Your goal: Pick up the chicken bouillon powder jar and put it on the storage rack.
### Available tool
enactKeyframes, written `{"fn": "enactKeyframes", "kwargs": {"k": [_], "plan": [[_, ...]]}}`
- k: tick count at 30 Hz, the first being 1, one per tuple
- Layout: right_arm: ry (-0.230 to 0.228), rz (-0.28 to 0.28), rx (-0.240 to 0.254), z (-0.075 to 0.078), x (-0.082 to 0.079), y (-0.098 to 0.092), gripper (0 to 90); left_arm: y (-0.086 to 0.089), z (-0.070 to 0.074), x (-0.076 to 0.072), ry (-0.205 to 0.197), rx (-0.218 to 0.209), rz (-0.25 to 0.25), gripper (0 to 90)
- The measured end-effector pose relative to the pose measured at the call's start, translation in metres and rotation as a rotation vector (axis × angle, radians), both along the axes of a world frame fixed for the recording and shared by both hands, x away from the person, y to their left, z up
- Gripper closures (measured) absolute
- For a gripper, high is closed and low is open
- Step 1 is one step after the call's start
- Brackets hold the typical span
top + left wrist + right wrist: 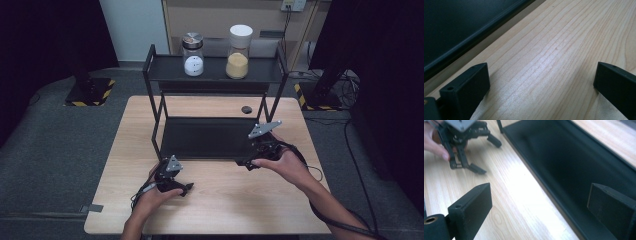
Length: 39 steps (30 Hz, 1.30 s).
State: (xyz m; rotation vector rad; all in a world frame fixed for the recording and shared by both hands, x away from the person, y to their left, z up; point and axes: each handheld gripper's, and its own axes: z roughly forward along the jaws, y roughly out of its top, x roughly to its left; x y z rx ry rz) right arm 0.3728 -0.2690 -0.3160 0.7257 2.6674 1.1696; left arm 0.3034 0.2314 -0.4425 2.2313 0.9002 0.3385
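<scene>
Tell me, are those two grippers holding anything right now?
No, nothing is held. The left gripper is open over bare table, and the right gripper is open at the black shelf's front edge.

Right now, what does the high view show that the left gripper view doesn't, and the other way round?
High view alone: two jars on the rack's top shelf, a glass jar with a metal lid and a white-lidded jar of yellow grains, plus both hands. Left gripper view alone: the left gripper close up, jaws open with nothing between. Both: the wooden table and the rack's bottom tray.
</scene>
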Motion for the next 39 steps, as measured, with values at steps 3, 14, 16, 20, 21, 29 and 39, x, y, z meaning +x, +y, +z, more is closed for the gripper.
{"fn": "enactKeyframes", "kwargs": {"k": [3, 14, 16, 20, 21, 29, 39], "plan": [[0.01, 0.0, -0.01, -0.007, -0.002, 0.001, 6.3, 0.0, 0.0, 0.0, 0.0, 0.0, 0.0, 0.0], [0.012, 0.013, -0.029, -0.018, -0.012, 0.0, 6.4, 0.0, 0.0, 0.0, 0.0, 0.0, 0.001, 0.0], [0.02, 0.011, -0.031, -0.024, -0.014, -0.002, 6.4, 0.0, 0.0, 0.0, 0.0, 0.001, 0.001, 0.0], [0.023, 0.014, -0.028, -0.029, -0.017, -0.005, 6.4, -0.001, 0.0, 0.0, 0.0, 0.001, 0.003, 0.0], [0.022, 0.02, -0.029, -0.03, -0.017, -0.006, 6.5, -0.001, 0.0, 0.0, 0.0, 0.001, 0.003, 0.0], [0.032, 0.014, -0.011, -0.041, -0.024, -0.013, 7.3, -0.001, 0.0, 0.0, 0.0, 0.001, 0.003, 0.0], [0.052, 0.003, -0.003, -0.056, -0.03, -0.024, 8.3, -0.001, 0.0, 0.0, 0.0, 0.0, 0.004, 0.0]]}}
